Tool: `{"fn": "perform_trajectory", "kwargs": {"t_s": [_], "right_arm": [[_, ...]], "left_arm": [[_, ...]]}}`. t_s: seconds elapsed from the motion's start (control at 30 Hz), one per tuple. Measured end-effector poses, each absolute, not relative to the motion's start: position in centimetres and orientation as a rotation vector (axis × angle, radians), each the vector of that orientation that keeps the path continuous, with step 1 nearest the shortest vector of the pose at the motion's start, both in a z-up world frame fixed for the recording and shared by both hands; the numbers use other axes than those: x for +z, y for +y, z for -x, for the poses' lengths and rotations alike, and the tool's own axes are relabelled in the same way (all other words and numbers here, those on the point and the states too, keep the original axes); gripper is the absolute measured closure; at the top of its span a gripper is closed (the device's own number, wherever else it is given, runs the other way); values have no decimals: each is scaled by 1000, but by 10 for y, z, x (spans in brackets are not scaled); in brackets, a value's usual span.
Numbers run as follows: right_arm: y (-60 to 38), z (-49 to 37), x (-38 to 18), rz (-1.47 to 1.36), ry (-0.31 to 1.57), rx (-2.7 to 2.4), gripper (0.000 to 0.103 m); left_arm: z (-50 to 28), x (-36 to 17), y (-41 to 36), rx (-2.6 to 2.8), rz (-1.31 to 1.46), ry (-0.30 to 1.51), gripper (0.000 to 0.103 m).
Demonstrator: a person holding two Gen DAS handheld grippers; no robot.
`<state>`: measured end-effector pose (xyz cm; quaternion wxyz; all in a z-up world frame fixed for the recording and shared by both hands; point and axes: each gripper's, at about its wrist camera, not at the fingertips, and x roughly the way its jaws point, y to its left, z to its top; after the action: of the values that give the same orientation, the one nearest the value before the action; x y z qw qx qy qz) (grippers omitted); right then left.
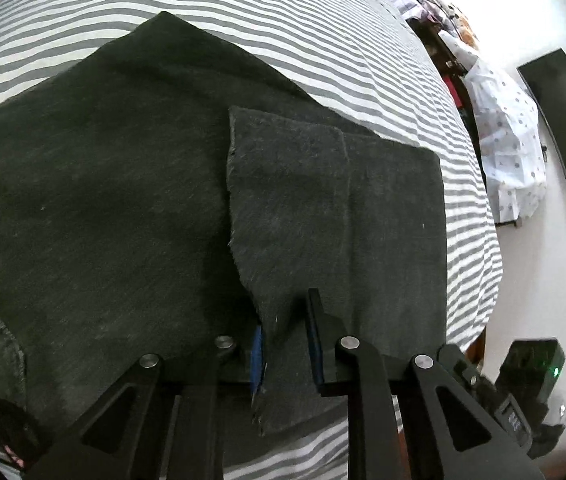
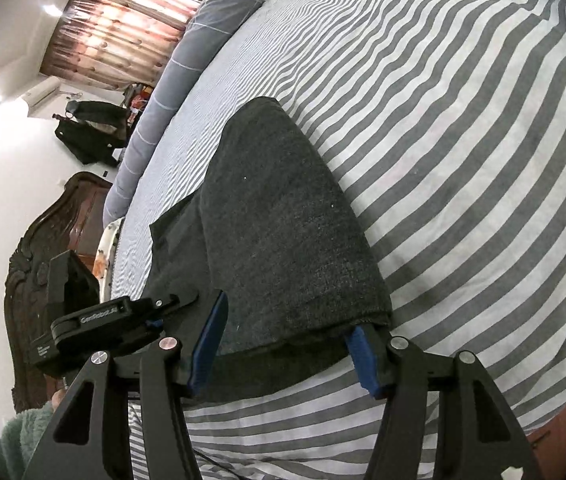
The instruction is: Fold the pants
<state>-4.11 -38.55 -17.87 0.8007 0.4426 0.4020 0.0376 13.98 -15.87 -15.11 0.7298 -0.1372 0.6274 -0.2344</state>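
Right wrist: "GenRobot.AI" label [image 2: 99, 314].

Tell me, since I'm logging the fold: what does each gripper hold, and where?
Left gripper: nothing; its open jaws straddle the pants' flap edge. Right gripper: straddles the folded end; grip unclear.

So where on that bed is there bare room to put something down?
Striped sheet lies bare beyond the pants, and between them and the pillows. A bare strip also runs along the near edge. Crowded: the pants, where the left gripper and right gripper work.
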Motion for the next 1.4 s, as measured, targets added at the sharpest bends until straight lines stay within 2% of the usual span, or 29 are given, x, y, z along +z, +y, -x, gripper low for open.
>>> {"fn": "perform_trajectory", "kwargs": {"t_s": [0.1, 0.13, 0.17, 0.23, 0.3, 0.33, 0.37, 0.4, 0.5, 0.77, 1.0, 1.03, 1.1, 1.17, 1.4], "right_arm": [[-387, 40, -181, -973, 853, 73, 47], [-388, 39, -182, -987, 851, 71, 47], [-388, 39, -183, -998, 850, 69, 47], [-389, 38, -184, -1015, 851, 66, 50], [-390, 38, -184, -1016, 860, 58, 67], [-391, 39, -185, -1016, 866, 53, 73], [-392, 39, -185, -1017, 870, 51, 85], [-393, 39, -185, -1018, 873, 55, 89], [-390, 37, -177, -997, 870, 75, 91], [-354, 17, -152, -887, 886, 164, 92], [-325, 2, -157, -798, 955, 166, 92], [-323, 1, -158, -783, 968, 155, 91], [-321, 1, -160, -755, 984, 117, 77], [-328, 4, -159, -743, 974, 58, 72], [-361, 28, -178, -912, 954, 5, 77]], "left_arm": [[-143, -153, -163, -506, 330, 1372, 85], [-144, -153, -162, -498, 327, 1367, 95], [-143, -152, -162, -496, 324, 1361, 99], [-141, -148, -161, -501, 327, 1342, 100], [-135, -139, -160, -496, 306, 1304, 100], [-132, -134, -161, -494, 290, 1285, 100], [-130, -130, -161, -493, 280, 1273, 100], [-128, -125, -160, -493, 272, 1261, 100], [-126, -108, -155, -502, 268, 1238, 100], [-120, -75, -127, -486, 214, 1175, 100], [-122, -108, -101, -399, 186, 1256, 100], [-122, -118, -100, -385, 182, 1274, 100], [-122, -127, -102, -375, 161, 1276, 100], [-121, -129, -106, -372, 149, 1266, 100], [-121, -137, -106, -379, 161, 1269, 99]]}}
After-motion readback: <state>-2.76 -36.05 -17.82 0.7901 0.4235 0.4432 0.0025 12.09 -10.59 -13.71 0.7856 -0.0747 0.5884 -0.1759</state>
